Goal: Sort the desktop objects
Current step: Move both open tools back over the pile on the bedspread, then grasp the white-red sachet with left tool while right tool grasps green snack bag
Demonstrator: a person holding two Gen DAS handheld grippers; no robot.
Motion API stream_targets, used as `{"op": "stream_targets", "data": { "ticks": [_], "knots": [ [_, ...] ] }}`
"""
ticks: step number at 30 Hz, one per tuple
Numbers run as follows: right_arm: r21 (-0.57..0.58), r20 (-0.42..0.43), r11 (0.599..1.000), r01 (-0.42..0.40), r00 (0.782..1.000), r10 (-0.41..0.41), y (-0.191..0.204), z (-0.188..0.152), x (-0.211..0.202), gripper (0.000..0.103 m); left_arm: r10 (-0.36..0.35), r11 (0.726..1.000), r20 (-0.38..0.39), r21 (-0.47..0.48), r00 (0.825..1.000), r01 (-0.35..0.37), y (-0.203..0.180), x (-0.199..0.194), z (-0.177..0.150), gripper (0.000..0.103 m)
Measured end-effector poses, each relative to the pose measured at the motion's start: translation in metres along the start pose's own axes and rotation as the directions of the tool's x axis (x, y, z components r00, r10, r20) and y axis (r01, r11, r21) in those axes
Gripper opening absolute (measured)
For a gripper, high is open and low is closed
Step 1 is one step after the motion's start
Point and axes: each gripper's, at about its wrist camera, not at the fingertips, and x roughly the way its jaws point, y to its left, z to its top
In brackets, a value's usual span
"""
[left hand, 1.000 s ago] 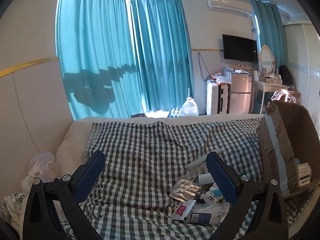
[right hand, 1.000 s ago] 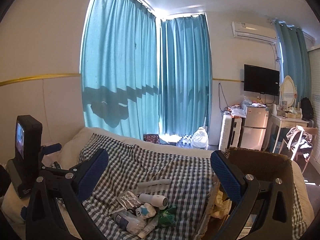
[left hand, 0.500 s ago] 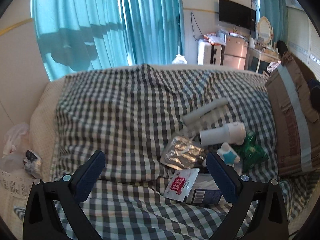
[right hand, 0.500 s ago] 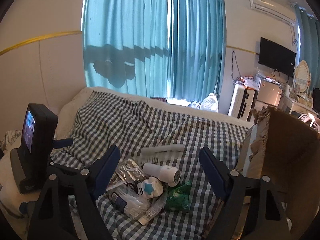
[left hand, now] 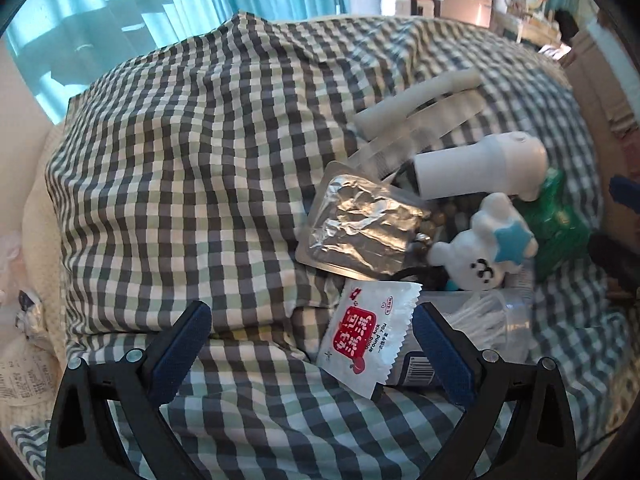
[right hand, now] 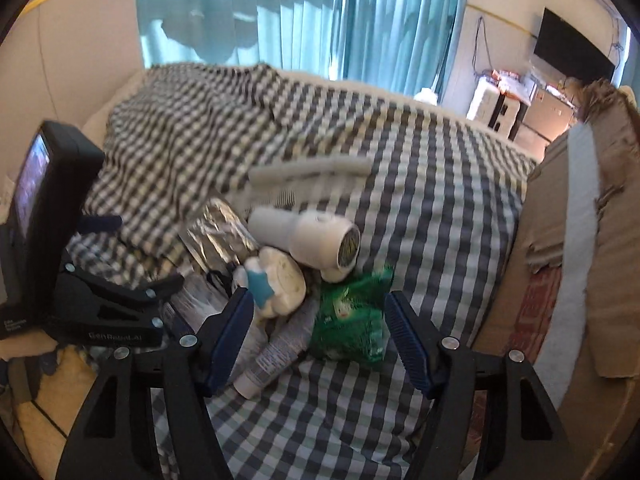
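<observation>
While both claws gape empty, white sachet (left hand: 370, 338) hides cotton-swab tub (left hand: 486, 326); right claw (right hand: 318, 330) closing.

A lived-in bedroom: a checked bedspread (right hand: 420, 184) beyond the fingers, teal curtains (right hand: 320, 16), a wall television (right hand: 572, 54) and fridge (right hand: 548, 114) behind.

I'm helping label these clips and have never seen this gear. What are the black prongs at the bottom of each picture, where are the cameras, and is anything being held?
The prongs are two-finger grippers that a person holds, one per hand. Each carries a camera looking along its fingers, so each picture shows its own gripper at the bottom. The left gripper is open and empty over a checked cloth. The right gripper has just been closing but grips nothing; a green packet lies between its fingers. The pile holds a foil pack, a white bear toy, a red and white sachet and a tube. A cardboard box stands at the right.
</observation>
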Motion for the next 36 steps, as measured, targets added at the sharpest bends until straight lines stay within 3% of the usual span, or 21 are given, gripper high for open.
{"op": "stream_targets", "data": {
  "ticks": [7, 11, 15, 18, 20, 22, 25, 27, 30, 32, 36],
  "knots": [
    [0.064, -0.129, 0.998, 0.003, 0.992, 0.005, -0.015, -0.006, 0.036, 0.072, -0.11, 0.991, -0.083, -0.091, 0.99, 0.102, 0.015, 0.019, 0.001, 0.103],
    [0.076, -0.201, 0.997, -0.007, 0.979, 0.023, -0.021, -0.015, 0.055, 0.074, -0.168, 0.98, -0.126, -0.131, 0.978, 0.151, 0.02, 0.029, 0.002, 0.103],
    [0.058, -0.209, 0.998, -0.006, 0.978, 0.018, -0.02, -0.02, 0.063, 0.074, -0.254, 0.959, -0.152, -0.169, 0.955, 0.228, 0.02, 0.041, 0.005, 0.103],
    [0.039, -0.218, 0.999, -0.025, 0.975, 0.033, -0.017, -0.02, 0.063, 0.056, -0.334, 0.929, -0.183, -0.232, 0.925, 0.29, 0.023, 0.057, 0.006, 0.103],
    [0.01, -0.224, 1.0, -0.013, 0.974, 0.015, -0.014, -0.022, 0.063, 0.04, -0.299, 0.941, -0.248, -0.238, 0.921, 0.241, 0.016, 0.075, 0.007, 0.103],
    [0.009, -0.226, 1.0, -0.026, 0.974, 0.027, -0.013, -0.024, 0.062, 0.036, -0.259, 0.956, -0.3, -0.218, 0.918, 0.198, 0.006, 0.09, 0.008, 0.103],
    [0.033, -0.214, 0.998, -0.044, 0.976, 0.05, -0.016, -0.026, 0.056, 0.032, -0.264, 0.947, -0.29, -0.256, 0.92, 0.191, 0.006, 0.09, 0.008, 0.103],
    [0.048, -0.207, 0.997, -0.053, 0.976, 0.062, -0.018, -0.027, 0.05, 0.031, -0.265, 0.947, -0.277, -0.257, 0.924, 0.194, 0.007, 0.086, 0.007, 0.096],
    [0.05, -0.186, 0.997, -0.053, 0.981, 0.061, -0.023, -0.027, 0.035, 0.03, -0.243, 0.951, -0.258, -0.251, 0.935, 0.178, 0.008, 0.076, 0.005, 0.072],
    [0.055, -0.174, 0.997, -0.059, 0.982, 0.068, -0.025, -0.027, 0.026, 0.03, -0.197, 0.965, -0.243, -0.222, 0.95, 0.143, 0.006, 0.067, 0.003, 0.044],
    [0.086, -0.151, 0.992, -0.09, 0.983, 0.103, -0.03, -0.032, 0.011, 0.03, -0.174, 0.976, -0.182, -0.163, 0.968, 0.145, -0.002, 0.045, -0.001, 0.017]
  ]
}}
